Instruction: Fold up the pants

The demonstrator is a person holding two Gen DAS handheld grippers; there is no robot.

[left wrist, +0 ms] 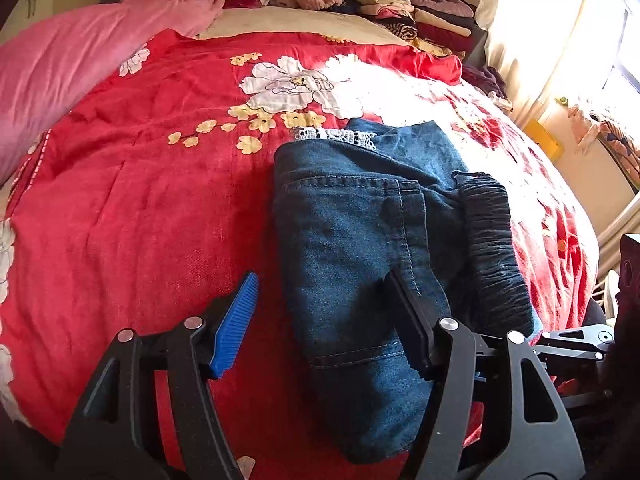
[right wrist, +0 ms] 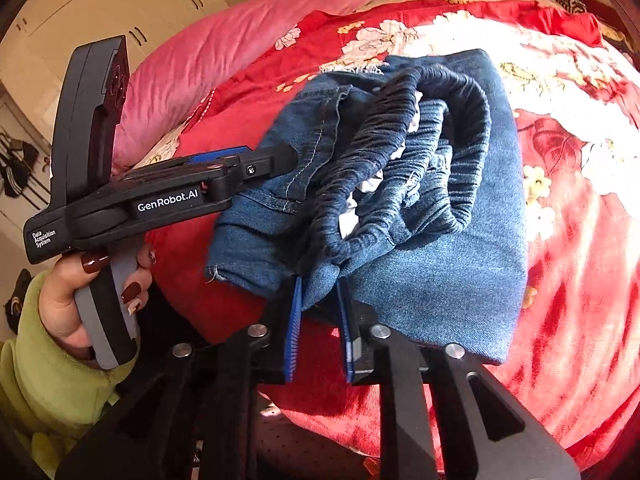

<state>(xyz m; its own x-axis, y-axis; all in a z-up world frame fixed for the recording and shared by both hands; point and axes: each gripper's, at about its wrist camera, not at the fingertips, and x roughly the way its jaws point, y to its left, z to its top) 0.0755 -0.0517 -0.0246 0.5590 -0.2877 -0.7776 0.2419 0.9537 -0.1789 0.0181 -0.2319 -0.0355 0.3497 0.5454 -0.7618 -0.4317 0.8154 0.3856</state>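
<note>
Blue denim pants point(left wrist: 352, 240) lie folded into a bundle on the red floral bedspread point(left wrist: 140, 200), their dark ribbed waistband point(left wrist: 492, 240) on the right side. My left gripper point(left wrist: 320, 300) is open, its fingers straddling the bundle's left edge, one finger resting on the denim. In the right wrist view the pants point(right wrist: 440, 260) show the gathered waistband point(right wrist: 420, 152) on top. My right gripper point(right wrist: 320, 312) is shut on a fold of denim at the near edge. The left gripper point(right wrist: 240, 160) reaches into the pants from the left.
A pink quilt point(left wrist: 60, 72) lies at the bed's far left. A stack of folded clothes point(left wrist: 412, 12) sits at the head of the bed. A curtain and bright window point(left wrist: 560, 32) are on the right. Cupboards point(right wrist: 100, 8) stand behind the bed.
</note>
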